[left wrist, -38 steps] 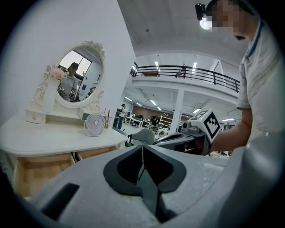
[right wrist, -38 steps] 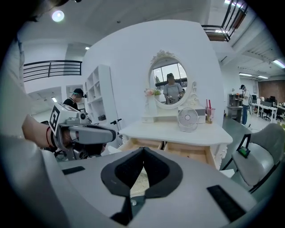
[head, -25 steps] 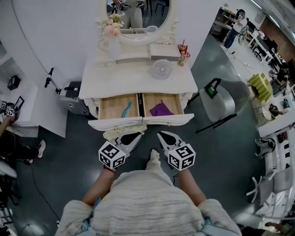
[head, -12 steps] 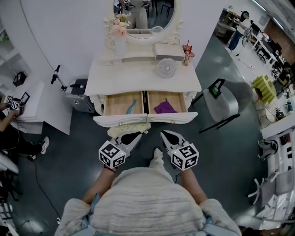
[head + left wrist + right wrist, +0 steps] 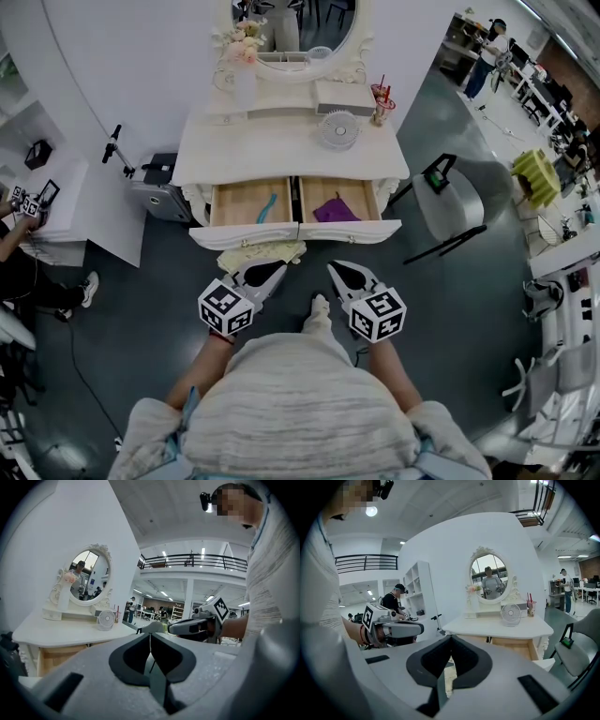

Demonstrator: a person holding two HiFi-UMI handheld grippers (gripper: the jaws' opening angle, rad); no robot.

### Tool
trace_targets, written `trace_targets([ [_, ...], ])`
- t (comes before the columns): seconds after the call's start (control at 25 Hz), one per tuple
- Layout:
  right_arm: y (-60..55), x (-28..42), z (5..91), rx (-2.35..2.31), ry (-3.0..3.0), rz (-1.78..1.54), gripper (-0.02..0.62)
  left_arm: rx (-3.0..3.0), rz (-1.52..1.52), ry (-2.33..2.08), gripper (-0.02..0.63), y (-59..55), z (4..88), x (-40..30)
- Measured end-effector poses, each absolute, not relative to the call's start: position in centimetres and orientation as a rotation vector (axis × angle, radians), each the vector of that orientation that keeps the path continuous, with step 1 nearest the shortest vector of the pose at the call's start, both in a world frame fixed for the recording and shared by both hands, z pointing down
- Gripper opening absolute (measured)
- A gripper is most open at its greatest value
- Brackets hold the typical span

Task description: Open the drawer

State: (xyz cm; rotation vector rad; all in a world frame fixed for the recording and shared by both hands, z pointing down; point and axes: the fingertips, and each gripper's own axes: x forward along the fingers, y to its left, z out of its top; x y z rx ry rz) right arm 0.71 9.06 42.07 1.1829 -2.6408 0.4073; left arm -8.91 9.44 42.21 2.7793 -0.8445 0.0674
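The white dressing table (image 5: 281,159) has two wooden drawers, both pulled out. The left drawer (image 5: 234,202) holds a teal item (image 5: 267,207). In the right drawer (image 5: 354,195) lies a purple cloth (image 5: 332,212). My left gripper (image 5: 283,266) and right gripper (image 5: 331,268) hover side by side in front of the drawer fronts (image 5: 295,232), apart from them. Both are shut with nothing between the jaws. In the left gripper view my left gripper (image 5: 150,635) points past the table's side. The right gripper (image 5: 451,637) faces the open drawer (image 5: 520,644).
On the tabletop stand a small fan (image 5: 337,129), a cup with straws (image 5: 379,97), flowers (image 5: 242,49) and an oval mirror (image 5: 292,26). A cream stool (image 5: 258,253) sits under the drawers, a grey chair (image 5: 452,208) at the right, a black case (image 5: 155,186) and white shelf at the left.
Both grippers have drawn back a little from the drawer fronts, still side by side. The drawers stay pulled out and the jaws stay shut.
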Motion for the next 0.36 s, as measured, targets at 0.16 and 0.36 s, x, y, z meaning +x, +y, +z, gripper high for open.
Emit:
trace_targets([
  [0.16, 9.23, 0.65, 42.06, 1.183, -2.637, 0.408, 0.008, 2.777, 0.069, -0.848, 0.017, 9.46, 42.1, -9.19],
  [0.36, 9.14, 0.14, 41.95, 1.172, -2.643, 0.408, 0.008, 2.775, 0.073, -0.852, 0.015, 9.16, 42.14, -9.46],
])
